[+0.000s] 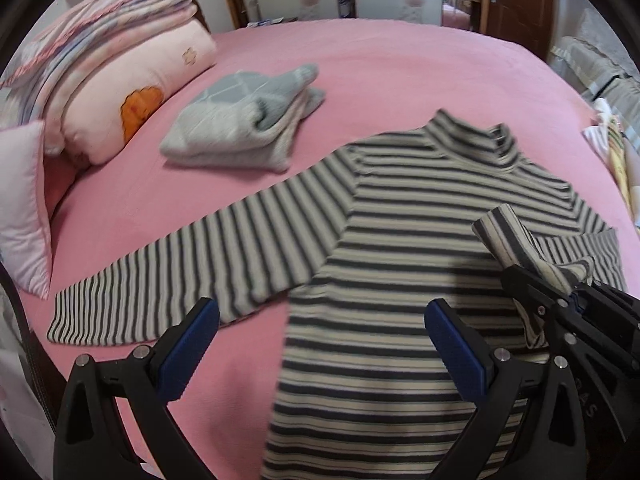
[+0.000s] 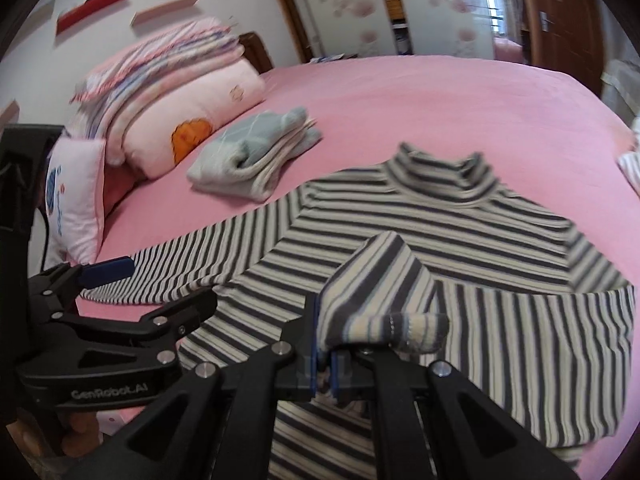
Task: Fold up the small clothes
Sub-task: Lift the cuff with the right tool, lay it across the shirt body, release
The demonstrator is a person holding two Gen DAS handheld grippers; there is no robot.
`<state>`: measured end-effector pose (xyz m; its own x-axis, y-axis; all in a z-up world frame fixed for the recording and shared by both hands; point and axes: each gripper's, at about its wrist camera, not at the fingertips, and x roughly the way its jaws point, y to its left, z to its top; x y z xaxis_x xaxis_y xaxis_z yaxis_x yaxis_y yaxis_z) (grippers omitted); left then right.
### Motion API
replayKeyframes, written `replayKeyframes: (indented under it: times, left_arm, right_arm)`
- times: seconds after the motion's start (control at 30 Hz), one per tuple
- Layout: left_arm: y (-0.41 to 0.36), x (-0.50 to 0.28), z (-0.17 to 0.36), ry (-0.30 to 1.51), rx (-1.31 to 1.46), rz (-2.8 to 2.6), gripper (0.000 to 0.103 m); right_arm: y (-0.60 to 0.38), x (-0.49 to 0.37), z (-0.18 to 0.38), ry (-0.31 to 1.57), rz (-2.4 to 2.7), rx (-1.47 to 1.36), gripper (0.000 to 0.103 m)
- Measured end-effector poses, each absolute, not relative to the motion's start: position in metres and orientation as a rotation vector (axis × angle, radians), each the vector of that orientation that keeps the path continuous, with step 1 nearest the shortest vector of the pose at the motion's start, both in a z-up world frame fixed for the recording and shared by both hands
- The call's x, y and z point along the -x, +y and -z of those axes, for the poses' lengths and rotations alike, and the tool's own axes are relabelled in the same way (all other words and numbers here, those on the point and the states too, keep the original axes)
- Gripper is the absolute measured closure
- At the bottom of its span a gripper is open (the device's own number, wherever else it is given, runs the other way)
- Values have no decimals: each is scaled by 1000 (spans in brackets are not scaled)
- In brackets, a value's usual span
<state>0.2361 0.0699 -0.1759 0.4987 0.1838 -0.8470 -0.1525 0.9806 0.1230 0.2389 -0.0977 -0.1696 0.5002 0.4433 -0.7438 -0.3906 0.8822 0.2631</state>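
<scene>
Soft striped knit is what you are handling: the sweater point(image 1: 400, 240) is light, limp and stretchy, so you are best gripping at cuffs or hem edges. It is lying flat on the pink bed point(image 1: 400, 72), turtleneck away from you. Your right gripper point(image 2: 326, 364) is pinching the right sleeve's cuff point(image 2: 384, 304) over the chest; your left gripper point(image 1: 320, 344) is hovering spread and empty.

The right gripper point(image 2: 325, 364) was clamped on the cuff of the striped turtleneck's sleeve point(image 2: 384, 304), lifted over the striped turtleneck point(image 2: 440, 232) spread flat on the pink bed point(image 2: 400, 104). The left gripper point(image 2: 160, 284) hung open beside it. A folded grey sweater point(image 2: 256, 152) lay nearer the pillows point(image 2: 180, 120) at the bed's head.
</scene>
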Motion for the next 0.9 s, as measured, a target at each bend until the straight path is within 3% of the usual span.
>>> replayKeyframes:
  times: [0.27,0.33,0.4,0.5,0.9]
  left_arm:
    - [95,-231,198,1062,-15,-231,0]
    - [98,-229,198,1061,-9,-236,0]
    - [103,-227,198,1058,-1,-238,0]
    - [111,-222,196,1054,16,-247,0]
    - [138,-211,176,1037,116,-251,0]
  right_arm:
    - [-67,-244,212,1024,-491,29,95]
    - [-63,-242,215,1029,-494,53,87]
    - [-58,-238,213,1020,-514,60,66]
    - [-50,-232,207,989,-532,79,48]
    - [-25,-209,196,988,-679,82,44]
